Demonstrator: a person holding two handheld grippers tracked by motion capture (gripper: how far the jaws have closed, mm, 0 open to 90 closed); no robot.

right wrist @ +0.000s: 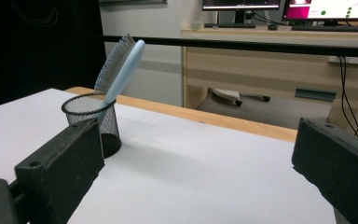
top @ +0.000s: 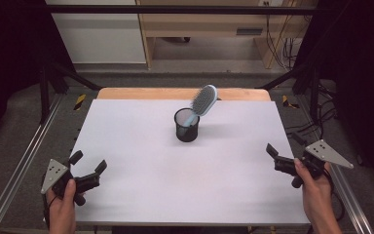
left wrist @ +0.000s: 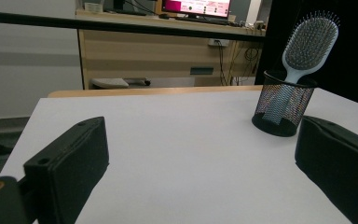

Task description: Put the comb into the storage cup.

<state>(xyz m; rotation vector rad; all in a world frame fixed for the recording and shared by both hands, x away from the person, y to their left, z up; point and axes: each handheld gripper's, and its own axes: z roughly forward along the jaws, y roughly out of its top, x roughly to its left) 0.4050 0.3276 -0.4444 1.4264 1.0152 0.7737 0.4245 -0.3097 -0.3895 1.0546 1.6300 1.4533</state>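
A black mesh cup (top: 187, 125) (left wrist: 282, 103) (right wrist: 93, 121) stands upright near the middle back of the white table (top: 141, 165). A light blue hairbrush (top: 202, 102) (left wrist: 308, 44) (right wrist: 120, 67) leans in it, handle down, bristled head up and tilted right. My left gripper (top: 88, 164) (left wrist: 200, 163) is held open at the table's front left corner, far from the cup. At the right edge my right gripper (top: 281, 146) (right wrist: 196, 172) is open too, nothing between its jaws.
A wooden strip (top: 126, 93) runs along the table's far edge. Metal rails (top: 24, 161) flank the table on both sides. Behind it stand a wooden desk (left wrist: 158, 51) with monitors and cables.
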